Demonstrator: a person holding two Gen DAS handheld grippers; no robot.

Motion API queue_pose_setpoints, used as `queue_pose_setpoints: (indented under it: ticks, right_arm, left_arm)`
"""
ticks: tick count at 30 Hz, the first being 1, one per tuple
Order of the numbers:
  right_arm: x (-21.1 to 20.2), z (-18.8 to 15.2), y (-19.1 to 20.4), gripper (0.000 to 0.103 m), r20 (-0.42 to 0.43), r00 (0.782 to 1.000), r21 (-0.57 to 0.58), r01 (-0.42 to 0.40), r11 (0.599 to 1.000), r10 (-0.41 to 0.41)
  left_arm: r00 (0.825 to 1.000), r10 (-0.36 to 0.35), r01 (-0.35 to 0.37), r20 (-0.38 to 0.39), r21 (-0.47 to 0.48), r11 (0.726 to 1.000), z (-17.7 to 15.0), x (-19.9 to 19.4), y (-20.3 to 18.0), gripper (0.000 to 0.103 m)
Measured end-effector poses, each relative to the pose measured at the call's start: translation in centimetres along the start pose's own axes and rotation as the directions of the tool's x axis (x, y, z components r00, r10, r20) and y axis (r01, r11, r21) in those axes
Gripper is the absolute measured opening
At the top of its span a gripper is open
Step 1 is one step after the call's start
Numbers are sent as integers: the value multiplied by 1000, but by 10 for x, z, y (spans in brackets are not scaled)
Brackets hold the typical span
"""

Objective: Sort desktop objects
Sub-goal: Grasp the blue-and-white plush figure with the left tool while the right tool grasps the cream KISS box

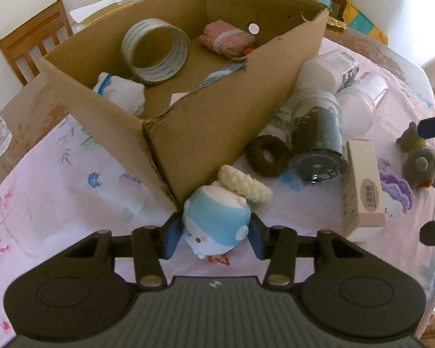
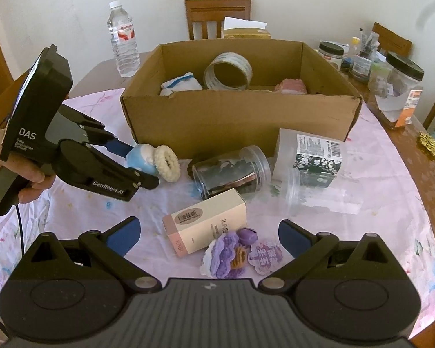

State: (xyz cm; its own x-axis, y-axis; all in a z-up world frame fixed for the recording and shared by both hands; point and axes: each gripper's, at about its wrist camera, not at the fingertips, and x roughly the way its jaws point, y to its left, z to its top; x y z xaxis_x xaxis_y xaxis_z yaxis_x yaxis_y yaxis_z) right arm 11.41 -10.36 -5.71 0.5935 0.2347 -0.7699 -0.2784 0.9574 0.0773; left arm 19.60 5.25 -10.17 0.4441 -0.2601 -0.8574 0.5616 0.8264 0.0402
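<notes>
Already the left gripper [image 1: 214,239] had its pads pressed on the blue-white plush toy [image 1: 216,221], on the tablecloth [image 1: 72,174] touching the box [image 1: 217,121] corner. Right gripper [image 2: 208,236] gaped, empty. Risk: soft plush squirms out, or snags the cardboard when lifted.

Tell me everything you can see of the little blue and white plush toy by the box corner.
The plush toy is small, round and soft-looking: white body, light blue cap with white side nubs, tiny face with pink cheeks. It lies on the floral tablecloth, beside the cardboard box corner. A cream crocheted ring rests against it. The left gripper has its blue pads against both sides.
</notes>
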Motion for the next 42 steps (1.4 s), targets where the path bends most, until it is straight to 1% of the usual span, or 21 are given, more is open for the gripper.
queue_pose_setpoints:
  ticks: [9, 20, 25, 29, 34, 42]
  right_arm:
    - [20, 3, -3, 103, -8, 999, -42, -46, 998, 46]
    - [52, 6, -8, 102, -32, 996, -153, -91, 984, 87]
    - [59, 5, -7, 97, -47, 993, -193, -114, 974, 107]
    - [62, 4, -5, 86, -64, 991, -214, -132, 968, 121]
    - [63, 4, -3, 85, -64, 991, -232, -130, 964, 119]
    - [52, 10, -2, 85, -47, 992, -241, -122, 963, 114]
  left_arm:
    - [1000, 4, -4, -7, -2, 1000, 1, 0, 0, 46]
    - [1000, 6, -6, -22, 11, 1000, 5, -11, 2, 45]
    - [1000, 8, -7, -27, 13, 1000, 5, -14, 2, 45]
    - [999, 3, -3, -32, 18, 1000, 6, -16, 3, 45]
    - [999, -2, 3, -33, 30, 1000, 6, -22, 3, 45]
    - [1000, -7, 9, -26, 77, 997, 9, -36, -1, 44]
